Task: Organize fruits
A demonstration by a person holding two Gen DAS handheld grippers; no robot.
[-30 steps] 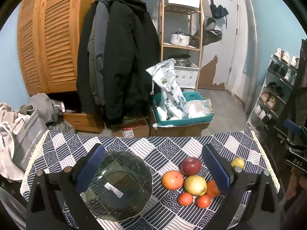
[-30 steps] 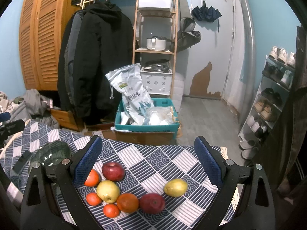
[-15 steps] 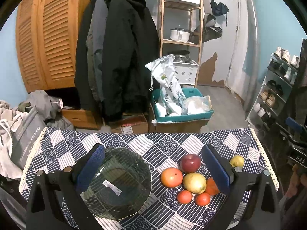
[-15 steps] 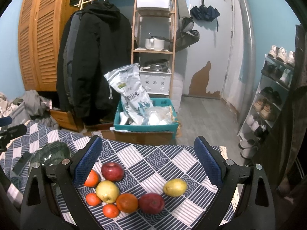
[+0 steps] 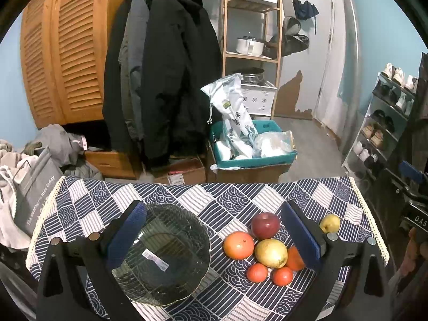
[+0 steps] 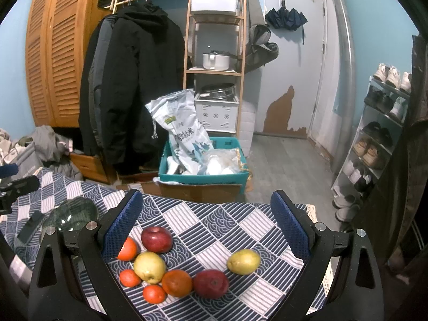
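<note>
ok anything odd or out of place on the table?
Only small things: the glass plate carries a barcode sticker, and one yellow pear sits apart from the fruit cluster. Nothing spilled.

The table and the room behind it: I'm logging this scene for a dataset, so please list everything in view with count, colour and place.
glass plate: one, dark green, table's left part, bare
apples: two, red, in the fruit group
pears: two, yellow-green, one in the group, one apart to its right
oranges: two large, orange, in the group
tangerines: two small, orange-red, group's near edge
tablecloth: one, navy-white patchwork
coats: black and grey, hanging behind
crate: one, teal, on floor, holding bags
left gripper: open, above plate
right gripper: open, above fruit
</note>
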